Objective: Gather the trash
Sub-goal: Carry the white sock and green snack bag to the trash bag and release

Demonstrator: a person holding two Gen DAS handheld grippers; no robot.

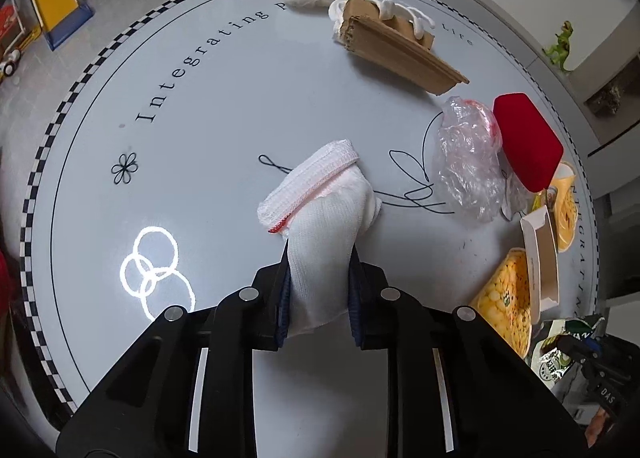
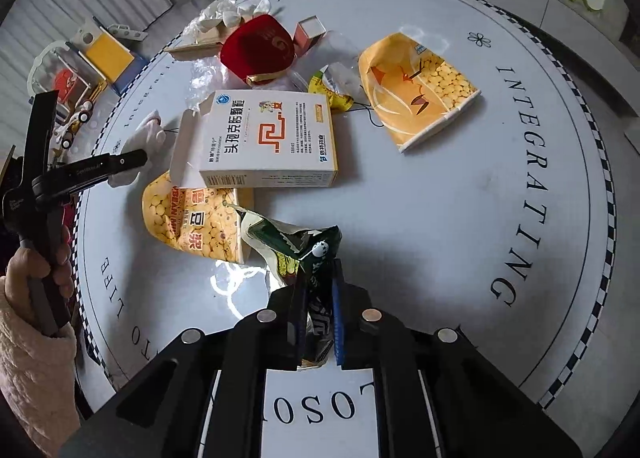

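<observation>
White knit glove (image 1: 320, 242) sits clamped between the left gripper (image 1: 320, 298) fingers, its cuff lying on the round table (image 1: 224, 106). Beyond it lie a clear plastic bag (image 1: 468, 162) and a red box (image 1: 528, 142). The right gripper (image 2: 318, 314) pinches a green snack wrapper (image 2: 296, 246), just beside a yellow carton (image 2: 192, 214) and a white medicine box (image 2: 268, 138).

A white knitted glove with a red-trimmed cuff (image 1: 316, 198) is seen on the pale round bench (image 1: 224, 106), which is edged in black-and-white checks; a dark green crumpled wrapper (image 2: 296, 250) is patterned yellow.
</observation>
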